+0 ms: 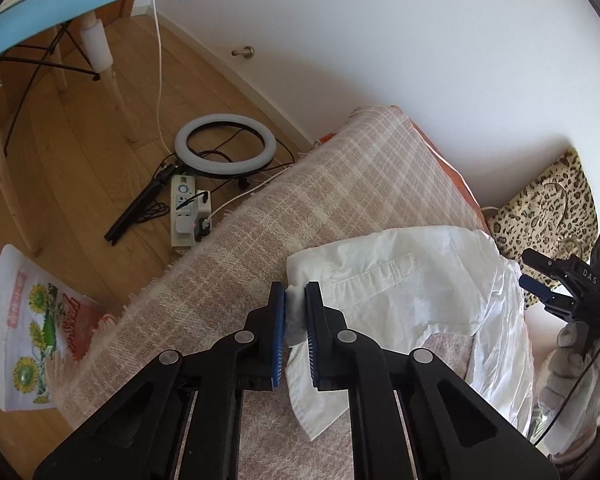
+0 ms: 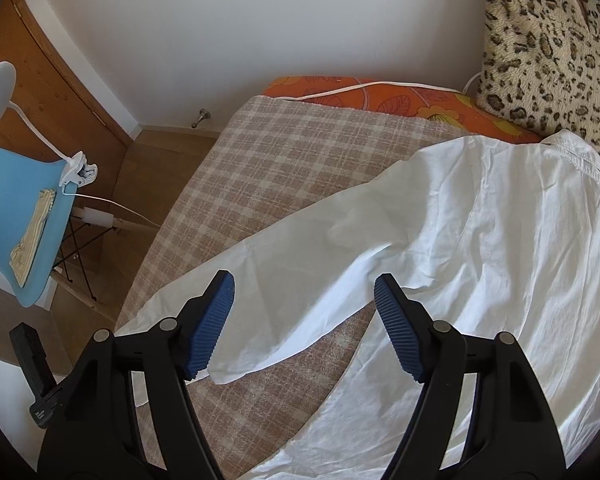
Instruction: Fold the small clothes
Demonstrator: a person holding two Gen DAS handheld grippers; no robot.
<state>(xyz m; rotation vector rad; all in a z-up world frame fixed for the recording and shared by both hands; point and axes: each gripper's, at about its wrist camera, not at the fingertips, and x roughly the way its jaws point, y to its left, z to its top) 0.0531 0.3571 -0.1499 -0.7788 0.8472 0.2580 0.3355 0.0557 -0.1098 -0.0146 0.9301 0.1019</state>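
White shirt (image 2: 480, 240): lies spread over a beige checked blanket (image 2: 276, 168), filling the right half of the right wrist view, one sleeve running down toward the lower left of the frame; in the left wrist view it sits at centre right, cuff end toward the bottom. Left gripper (image 1: 295, 320): lower centre of its own view, blue pads clamped on the sleeve cuff, white cloth pinched between them. Right gripper (image 2: 304, 324): lower centre of its view, jaws wide apart above the sleeve, pads pressing on nothing; also seen at the right edge of the left wrist view, carried in a gloved hand (image 1: 572, 364). Orange patterned sheet (image 2: 380, 100): showing beyond the blanket's far edge, upper centre. Leopard-print cushion (image 2: 548, 40): upper right, touching the shirt collar. Blue chair (image 2: 16, 216): left edge, with a folded striped cloth (image 2: 32, 240) on the seat and a white clip lamp (image 2: 78, 168) fastened to its rim. Ring light (image 1: 225, 148): on the wooden floor (image 1: 80, 140), centre left, just beside a white power strip (image 1: 188, 216). Sunflower-print bag (image 1: 28, 324): lower left, on the floor by the blanket's fringe.
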